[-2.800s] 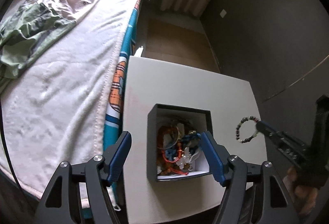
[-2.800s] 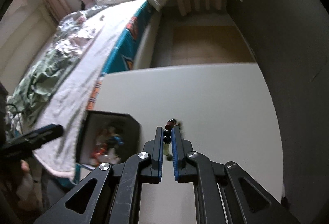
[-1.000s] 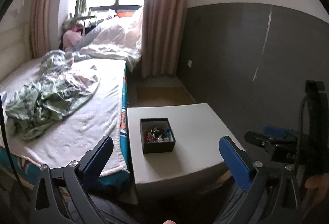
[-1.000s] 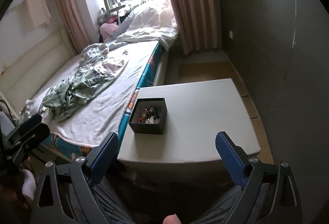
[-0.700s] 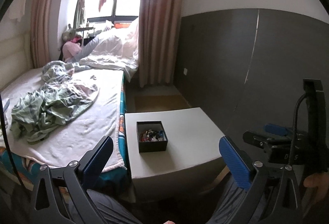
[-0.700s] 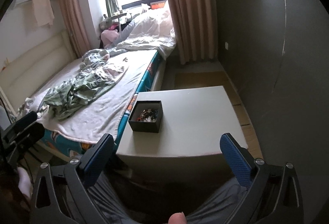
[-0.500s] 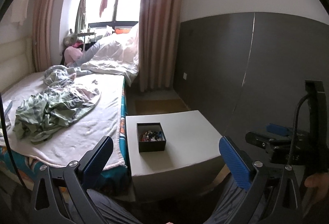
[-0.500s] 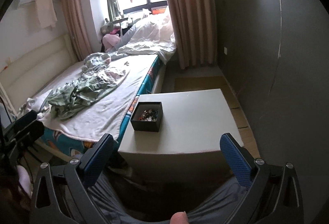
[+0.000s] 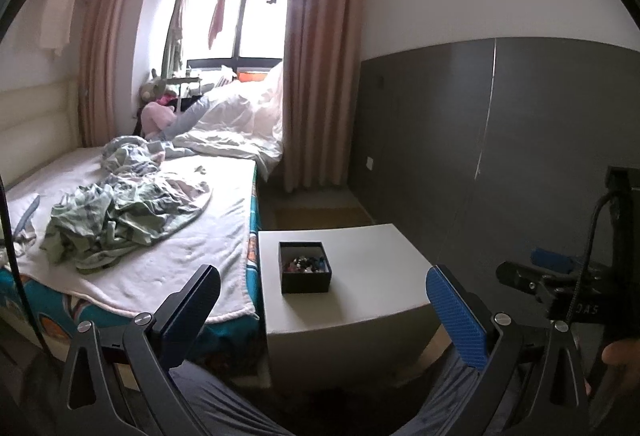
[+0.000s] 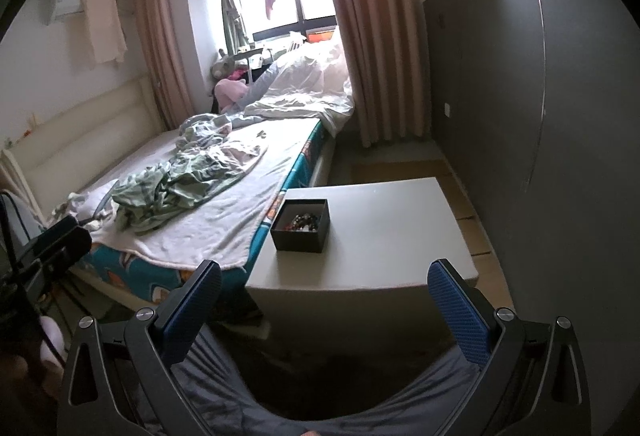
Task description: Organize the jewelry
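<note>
Looking out over a bedroom from two wrist cams, both held low & well back from the work. Showing, in left wrist view, the left gripper [image 9: 320, 300] spread wide w/ nothing between its blue pads; likewise in right wrist view, the right gripper [image 10: 324, 298] gaping wide & carrying nothing. Sitting at centre of both frames: a small black box [image 9: 305, 268] on a pale grey side table [image 9: 372, 276], towards the table's left edge, just beside the bed [image 9: 160, 220]. Holding a jumble of jewelry [image 10: 303, 222], beads & bits too small to sort by eye from here; no loose piece showing on the tabletop. Judging the task as about done, or paused between pieces. Risks from here, as judgement only: reaching back in from this far & coming down off-line, clipping the box rim & nudging it off the left edge towards the bedding; closing on the tangle & dragging up several linked strands at once, spilling some; snagging a fine chain on a pad edge. Also appearing at lower right of left view: the other handle w/ its cable [image 9: 592, 236] hanging close, likely to catch if both hands cross over the box. Lying on the bed at left: a crumpled green-white blanket [image 9: 116, 216], well apart from the table.
</note>
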